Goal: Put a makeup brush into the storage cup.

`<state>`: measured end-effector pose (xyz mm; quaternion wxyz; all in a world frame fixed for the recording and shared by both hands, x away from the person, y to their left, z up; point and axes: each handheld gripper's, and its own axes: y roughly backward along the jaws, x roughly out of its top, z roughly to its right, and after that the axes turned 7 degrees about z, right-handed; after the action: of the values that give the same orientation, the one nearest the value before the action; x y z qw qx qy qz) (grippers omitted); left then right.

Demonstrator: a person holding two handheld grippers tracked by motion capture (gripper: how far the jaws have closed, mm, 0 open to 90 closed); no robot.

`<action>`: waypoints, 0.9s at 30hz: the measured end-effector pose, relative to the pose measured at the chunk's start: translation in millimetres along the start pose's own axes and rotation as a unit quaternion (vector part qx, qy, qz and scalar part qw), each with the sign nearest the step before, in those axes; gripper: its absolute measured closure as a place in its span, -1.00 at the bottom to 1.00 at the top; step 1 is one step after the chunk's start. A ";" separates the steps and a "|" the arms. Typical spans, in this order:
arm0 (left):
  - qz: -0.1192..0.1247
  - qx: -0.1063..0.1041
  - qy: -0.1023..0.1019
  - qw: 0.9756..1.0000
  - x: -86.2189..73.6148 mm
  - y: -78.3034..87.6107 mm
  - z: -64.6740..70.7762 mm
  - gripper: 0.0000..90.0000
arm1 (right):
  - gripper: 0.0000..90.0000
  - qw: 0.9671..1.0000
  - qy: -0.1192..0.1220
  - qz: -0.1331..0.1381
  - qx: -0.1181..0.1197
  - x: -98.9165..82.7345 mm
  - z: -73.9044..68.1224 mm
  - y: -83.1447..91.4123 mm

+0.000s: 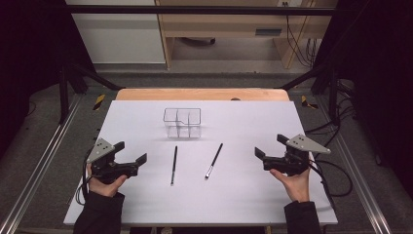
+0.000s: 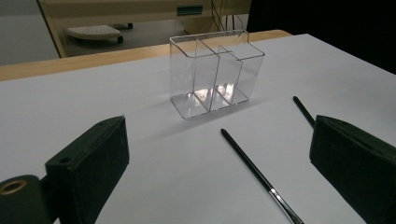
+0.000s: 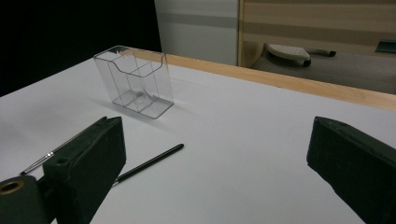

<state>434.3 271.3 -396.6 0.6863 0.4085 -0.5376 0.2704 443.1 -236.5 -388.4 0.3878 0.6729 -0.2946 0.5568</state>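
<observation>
Left gripper [image 1: 130, 157], lower left of high view: jaws apart, nothing btwn. Right gripper [image 1: 269, 148], lower right: jaws apart, nothing btwn. Two brushes lie mid-frame between them, left brush [image 1: 174, 165] & right brush [image 1: 214, 160]. Clear holder [image 1: 182, 122] stands above, on white table [image 1: 243, 195].

Before you lies a white table cover [image 1: 253, 195], matt and smooth like paper or laminate, over a light wooden tabletop [image 1: 202, 94] with a satin edge. The clear holder [image 1: 182, 123] looks like glossy transparent plastic; its walls catch bright reflections. Each of the two brushes, left brush [image 1: 174, 165] and right brush [image 1: 214, 160], has a slim black handle with a slight sheen and a shiny metal ferrule. Your left gripper [image 1: 132, 157] and right gripper [image 1: 269, 146] show matt black plastic jaws; each carries a dull grey metal plate.
</observation>
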 end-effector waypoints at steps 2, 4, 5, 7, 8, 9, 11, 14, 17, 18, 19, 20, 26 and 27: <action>-0.003 0.001 0.002 1.000 -1.8 -1.1 0.0 -0.91 | -0.89 1.000 -0.001 0.000 0.000 -0.3 -0.1 0.0; -0.009 0.003 0.002 1.000 -3.5 -2.3 0.1 -0.91 | -0.89 1.000 0.000 -0.004 -0.001 -1.4 -1.4 -1.2; -0.011 0.003 0.002 1.000 -4.1 -2.8 0.2 -0.91 | -0.89 1.000 0.001 -0.005 -0.003 -1.8 -1.9 -1.6; -0.014 0.005 0.001 1.000 -5.9 -3.5 0.9 -0.91 | -0.88 1.000 0.002 -0.005 -0.010 -2.5 -2.9 -2.1; -0.014 0.005 0.001 1.000 -5.9 -3.5 0.9 -0.90 | -0.88 1.000 0.002 -0.005 -0.010 -2.5 -2.9 -2.1; -0.015 0.005 0.001 1.000 -6.5 -3.7 1.0 -0.90 | -0.88 1.000 0.003 -0.006 -0.009 -2.8 -3.2 -2.3; -0.016 0.006 0.000 1.000 -7.8 -4.3 1.1 -0.90 | -0.88 1.000 0.002 -0.008 -0.012 -3.1 -4.6 -3.2; -0.020 0.007 0.000 1.000 -9.5 -5.2 1.2 -0.90 | -0.90 1.000 0.001 -0.011 -0.014 -3.0 -6.1 -4.3; -0.022 0.008 -0.001 1.000 -11.1 -5.5 1.2 -0.90 | -0.91 1.000 -0.001 -0.010 -0.015 -2.5 -7.8 -5.5; -0.023 0.008 0.000 1.000 -11.6 -5.6 1.2 -0.90 | -0.91 1.000 -0.002 -0.010 -0.015 -2.2 -8.5 -5.9; -0.023 0.008 0.001 1.000 -12.1 -5.7 1.3 -0.90 | -0.91 1.000 -0.002 -0.010 -0.015 -2.2 -8.5 -5.9; -0.024 0.009 -0.001 1.000 -12.7 -5.9 1.8 -0.90 | -0.91 1.000 -0.002 -0.009 -0.016 -2.0 -10.0 -7.0; -0.027 0.007 -0.003 1.000 -13.9 -6.6 4.0 -0.90 | -0.91 1.000 -0.006 -0.012 -0.003 -1.6 -17.6 -13.2; -0.028 0.006 -0.004 1.000 -14.2 -6.7 4.3 -0.90 | -0.91 1.000 -0.005 -0.015 -0.002 -1.5 -19.6 -14.9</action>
<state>433.6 265.1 -411.7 0.6892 0.4286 -0.5267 0.2527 445.0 -212.1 -391.2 0.3963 0.6791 -0.2874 0.5470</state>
